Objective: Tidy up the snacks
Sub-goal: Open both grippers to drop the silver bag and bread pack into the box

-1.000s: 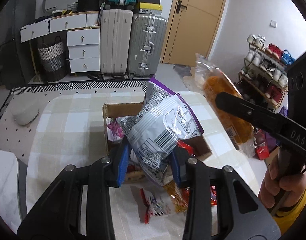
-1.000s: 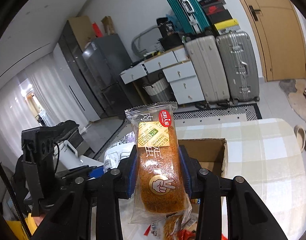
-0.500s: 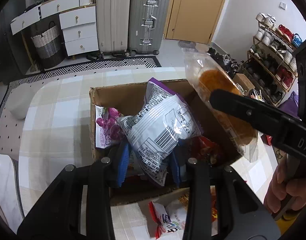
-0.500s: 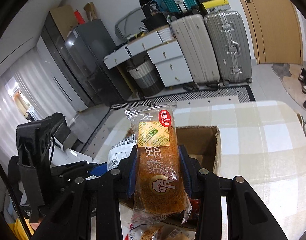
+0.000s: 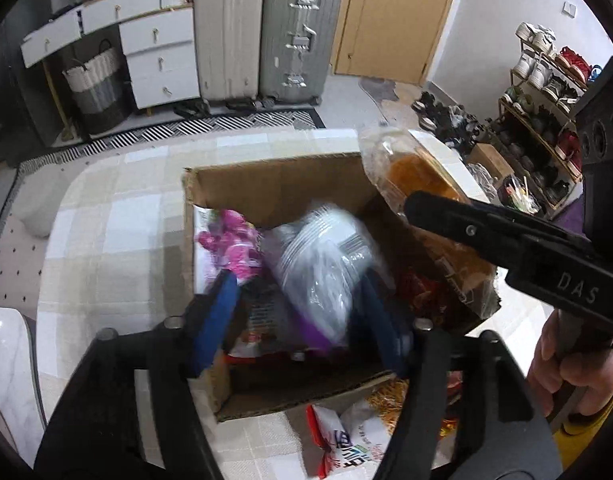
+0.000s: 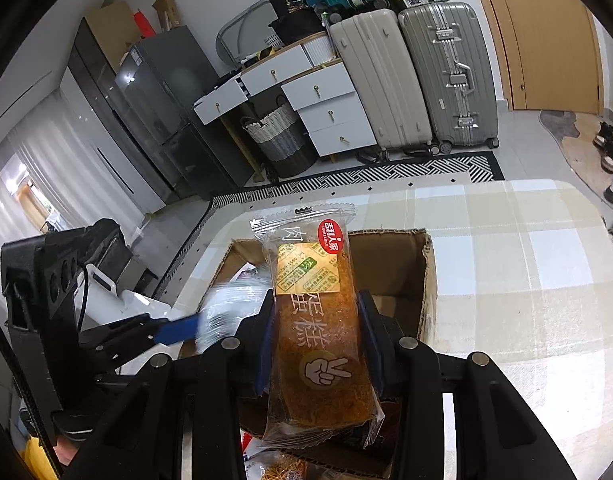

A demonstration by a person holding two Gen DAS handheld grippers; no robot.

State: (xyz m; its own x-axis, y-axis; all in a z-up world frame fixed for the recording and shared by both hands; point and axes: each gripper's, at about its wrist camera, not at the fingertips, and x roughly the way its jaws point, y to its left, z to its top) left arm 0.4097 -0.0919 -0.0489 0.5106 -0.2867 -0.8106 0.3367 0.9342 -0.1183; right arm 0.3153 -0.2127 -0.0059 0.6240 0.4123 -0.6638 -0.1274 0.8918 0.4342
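Observation:
An open cardboard box [image 5: 274, 184] sits on the checked tablecloth and holds several snack packs. My left gripper [image 5: 302, 300] hangs over the box with its blue pads spread wide. The silver and purple snack bag [image 5: 322, 264] is blurred between them, dropping into the box beside a pink pack [image 5: 234, 240]. My right gripper [image 6: 316, 344] is shut on a clear-wrapped brown cake [image 6: 318, 320] and holds it above the box [image 6: 422, 280]. The cake also shows in the left wrist view [image 5: 418, 172], over the box's right side.
Loose snack packs [image 5: 346, 440] lie on the table in front of the box. The checked tablecloth [image 6: 526, 260] spreads right of the box. Suitcases [image 5: 266, 32], white drawers and a shoe rack [image 5: 546, 92] stand beyond the table.
My left gripper has opened over the box and let go of the silver bag, which is falling in. My right gripper has carried the cake lower and closer over the box.

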